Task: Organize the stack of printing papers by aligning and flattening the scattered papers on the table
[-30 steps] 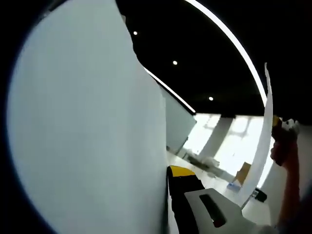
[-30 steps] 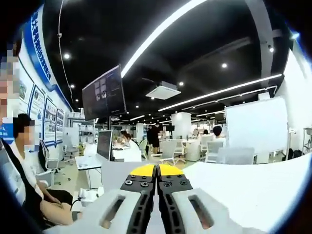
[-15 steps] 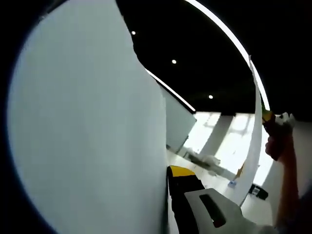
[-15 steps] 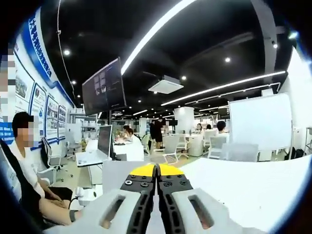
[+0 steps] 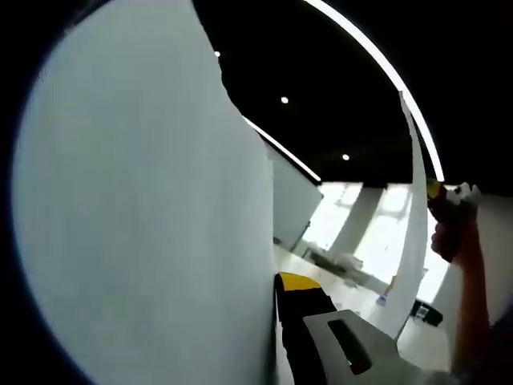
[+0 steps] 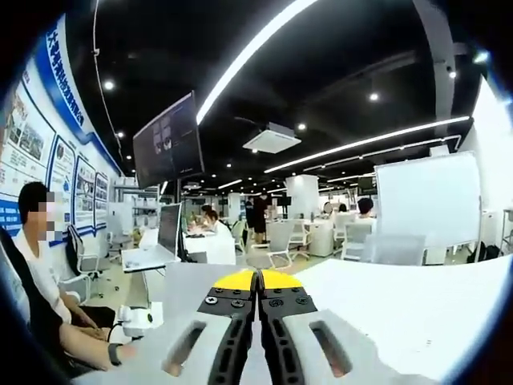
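The white papers (image 5: 144, 208) stand upright and bowed, pinched by the left gripper (image 5: 276, 282) and right gripper (image 6: 257, 277).

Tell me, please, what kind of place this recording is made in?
Most likely an open-plan office or lab. The right gripper view shows desks with a computer monitor, office chairs, a large hanging screen and a whiteboard, with people seated and standing under long ceiling light strips.

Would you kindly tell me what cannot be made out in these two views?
- Left gripper view: the paper hides one jaw and the table.
- Right gripper view: the paper's far edge is cut off by the rim.
- Right gripper view: the wall posters are too small to read.
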Demonstrator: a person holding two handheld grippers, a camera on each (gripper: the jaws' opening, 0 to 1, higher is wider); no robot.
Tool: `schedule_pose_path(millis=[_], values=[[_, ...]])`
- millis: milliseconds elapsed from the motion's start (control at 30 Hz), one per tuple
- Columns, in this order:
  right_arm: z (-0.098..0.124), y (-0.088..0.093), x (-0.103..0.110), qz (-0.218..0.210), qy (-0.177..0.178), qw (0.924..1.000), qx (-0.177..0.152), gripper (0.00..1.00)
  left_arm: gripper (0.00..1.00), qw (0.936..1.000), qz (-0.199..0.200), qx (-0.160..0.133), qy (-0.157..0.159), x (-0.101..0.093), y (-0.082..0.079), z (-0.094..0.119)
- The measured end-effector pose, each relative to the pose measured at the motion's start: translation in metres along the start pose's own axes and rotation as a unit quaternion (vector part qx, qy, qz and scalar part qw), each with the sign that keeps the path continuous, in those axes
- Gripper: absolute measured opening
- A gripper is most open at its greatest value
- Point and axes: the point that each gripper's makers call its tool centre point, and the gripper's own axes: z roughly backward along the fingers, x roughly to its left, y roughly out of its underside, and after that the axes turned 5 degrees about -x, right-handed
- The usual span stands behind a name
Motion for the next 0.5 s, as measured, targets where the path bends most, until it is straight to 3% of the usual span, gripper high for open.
schedule_pose_path(millis=[500], values=[[-0.014, 0.021, -0.011, -0.005, 0.004, 0.9998, 0.021, 0.0, 0.06, 1.0, -0.004, 0.005, 0.004, 0.0, 0.002, -0.001]])
